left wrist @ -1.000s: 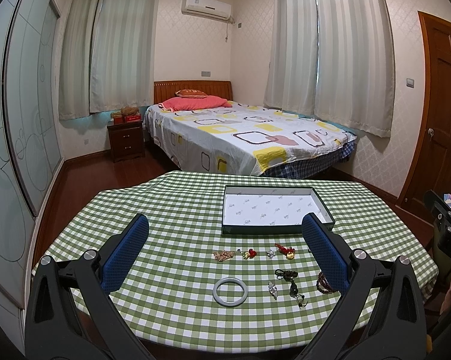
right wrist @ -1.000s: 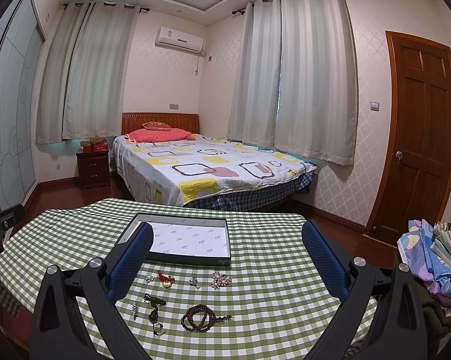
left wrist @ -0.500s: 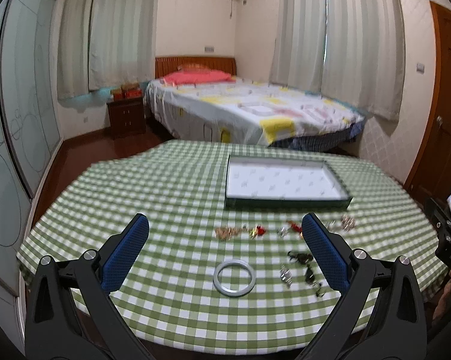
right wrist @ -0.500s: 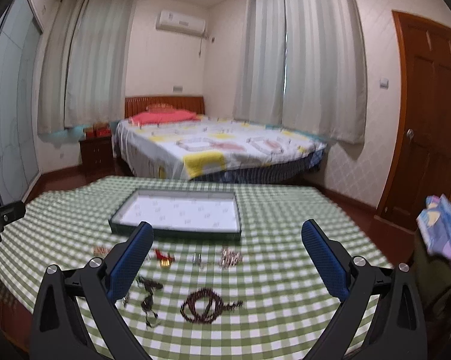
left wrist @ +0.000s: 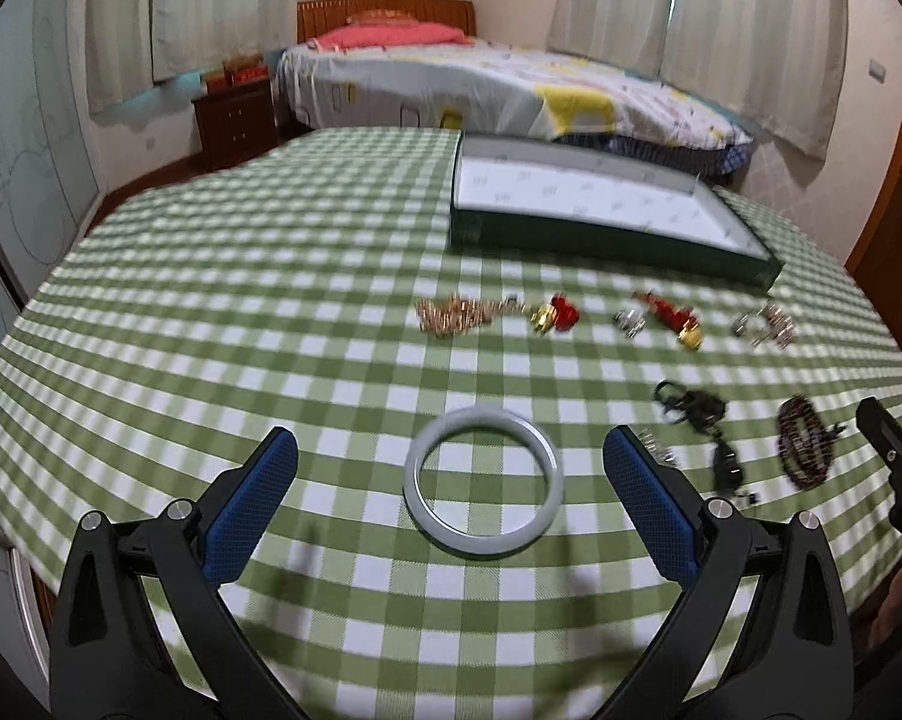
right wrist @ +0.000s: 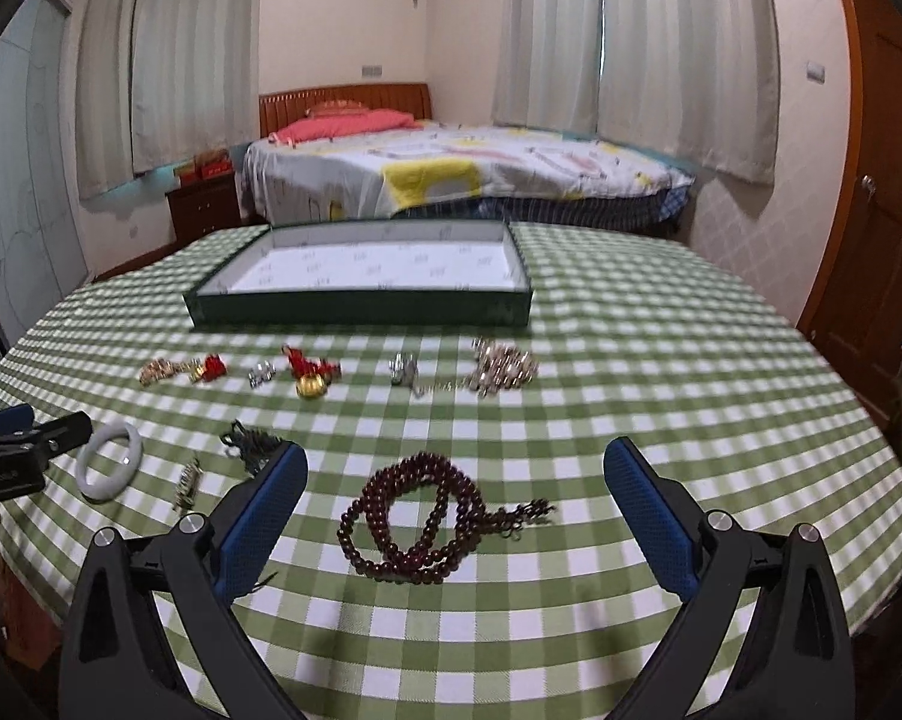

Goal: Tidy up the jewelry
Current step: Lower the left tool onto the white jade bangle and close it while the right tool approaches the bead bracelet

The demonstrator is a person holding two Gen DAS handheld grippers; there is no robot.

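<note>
Since both tongs gape wide with nothing held, drop the left gripper [left wrist: 450, 474] squarely over the pale grey-white bangle [left wrist: 483, 481], pinch one rim, then carry to the green-walled white-lined tray [left wrist: 595, 237] at 1 o'clock, while the right gripper [right wrist: 456, 486] straddles the dark red bead string [right wrist: 418, 525].

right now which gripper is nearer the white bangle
Left. The left gripper is open with the white bangle lying between its fingers. The right gripper sits off to the side, over the dark bead bracelet.
</note>
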